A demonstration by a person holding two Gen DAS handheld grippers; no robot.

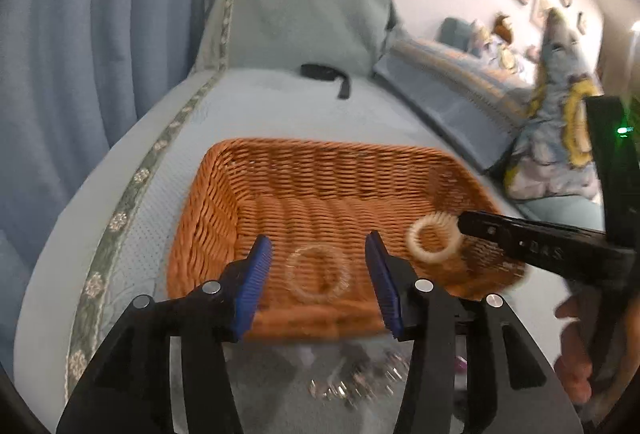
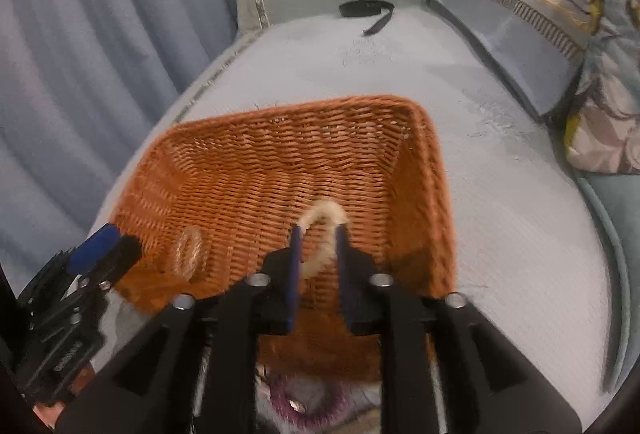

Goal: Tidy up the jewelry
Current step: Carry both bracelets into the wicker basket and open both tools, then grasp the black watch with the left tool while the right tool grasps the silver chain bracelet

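I am reading two views. The right wrist view is showing my right gripper (image 2: 319, 234) with its fingers pinching a cream fuzzy ring (image 2: 324, 230) edge-on, held above the floor of the orange wicker basket (image 2: 280, 170). The left wrist view is showing that ring (image 1: 435, 238) face-on as a full loop. My left gripper (image 1: 318, 276) is hovering with fingers spread over a translucent bangle (image 1: 318, 276) lying flat on the basket (image 1: 320, 170) floor. Only the right view is showing a purple beaded bracelet (image 2: 306, 408) on the sofa seat (image 2: 500, 194), just outside the near rim. The bangle (image 2: 188, 250) is appearing blurred there.
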